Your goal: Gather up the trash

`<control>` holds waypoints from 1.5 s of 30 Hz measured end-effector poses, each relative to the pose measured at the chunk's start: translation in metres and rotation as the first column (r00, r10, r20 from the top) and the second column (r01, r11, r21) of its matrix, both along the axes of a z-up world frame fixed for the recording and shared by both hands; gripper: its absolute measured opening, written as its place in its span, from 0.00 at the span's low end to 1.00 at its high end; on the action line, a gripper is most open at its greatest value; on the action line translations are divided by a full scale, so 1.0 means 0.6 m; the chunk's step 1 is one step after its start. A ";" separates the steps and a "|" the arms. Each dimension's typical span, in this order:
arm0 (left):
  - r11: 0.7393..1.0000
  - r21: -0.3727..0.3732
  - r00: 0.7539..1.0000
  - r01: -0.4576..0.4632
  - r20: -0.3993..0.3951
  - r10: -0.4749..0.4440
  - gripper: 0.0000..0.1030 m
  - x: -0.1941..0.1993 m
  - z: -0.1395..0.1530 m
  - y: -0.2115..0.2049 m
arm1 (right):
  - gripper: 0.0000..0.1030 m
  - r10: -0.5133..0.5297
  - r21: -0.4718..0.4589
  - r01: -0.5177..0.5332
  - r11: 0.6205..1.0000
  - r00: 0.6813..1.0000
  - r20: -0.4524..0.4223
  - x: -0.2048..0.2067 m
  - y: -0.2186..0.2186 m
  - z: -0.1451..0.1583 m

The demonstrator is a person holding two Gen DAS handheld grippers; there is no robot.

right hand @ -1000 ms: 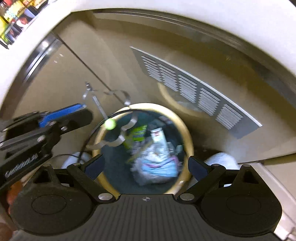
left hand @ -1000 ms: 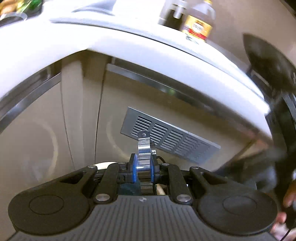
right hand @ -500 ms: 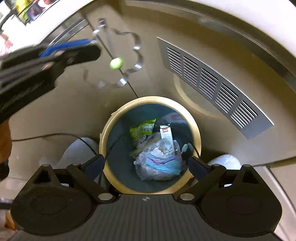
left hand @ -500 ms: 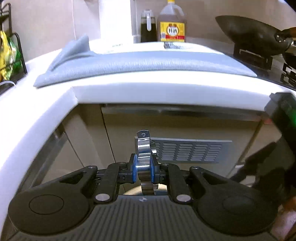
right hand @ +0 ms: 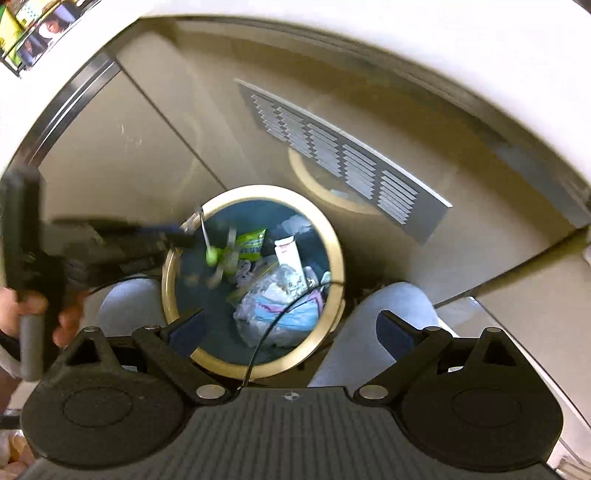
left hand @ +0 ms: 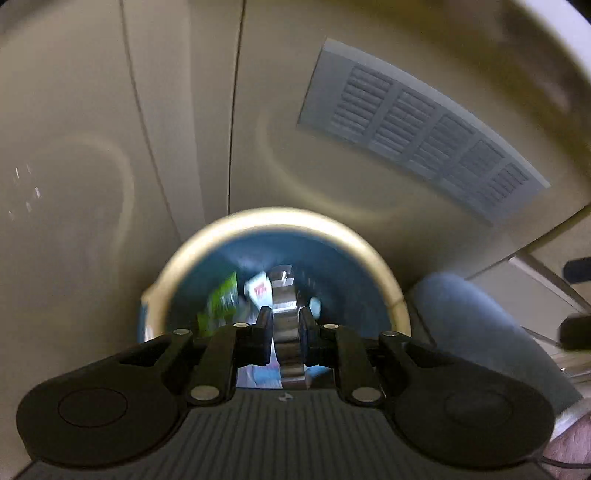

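A round trash bin with a tan rim and blue inside stands on the floor against beige cabinets; it also shows in the left wrist view. It holds a green packet, a white carton and a crumpled plastic bag. My left gripper is shut on a shiny metal cookie cutter and points down over the bin mouth. In the right wrist view the cutter, blurred, hangs over the bin's left side. My right gripper is open and empty above the bin.
A grey vent grille is set in the cabinet door behind the bin. The white countertop edge overhangs above. The person's knees in light jeans flank the bin.
My left gripper swung up toward the counter, then tipped down with the cookie cutter over the bin mouth. The right gripper stayed open above the bin.
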State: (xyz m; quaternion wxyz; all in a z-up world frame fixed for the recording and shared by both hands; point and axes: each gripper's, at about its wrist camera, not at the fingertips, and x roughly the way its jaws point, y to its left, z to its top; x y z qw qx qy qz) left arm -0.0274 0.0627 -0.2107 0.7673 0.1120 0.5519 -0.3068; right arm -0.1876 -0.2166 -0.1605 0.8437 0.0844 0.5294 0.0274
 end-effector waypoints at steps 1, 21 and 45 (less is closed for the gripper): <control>1.000 0.002 1.000 -0.004 -0.010 0.004 0.28 -0.001 -0.003 0.001 | 0.95 -0.007 0.004 0.007 1.000 1.000 0.009 0.001 -0.002 0.001; 0.969 0.076 0.972 -0.233 0.007 0.233 1.00 -0.090 0.144 0.087 | 1.00 0.128 -0.082 -0.114 0.990 0.974 0.188 -0.028 0.055 0.031; 0.951 0.197 0.964 -0.239 0.166 0.207 1.00 -0.150 0.156 0.057 | 1.00 0.121 -0.198 -0.088 0.976 0.980 0.159 -0.054 0.096 -0.002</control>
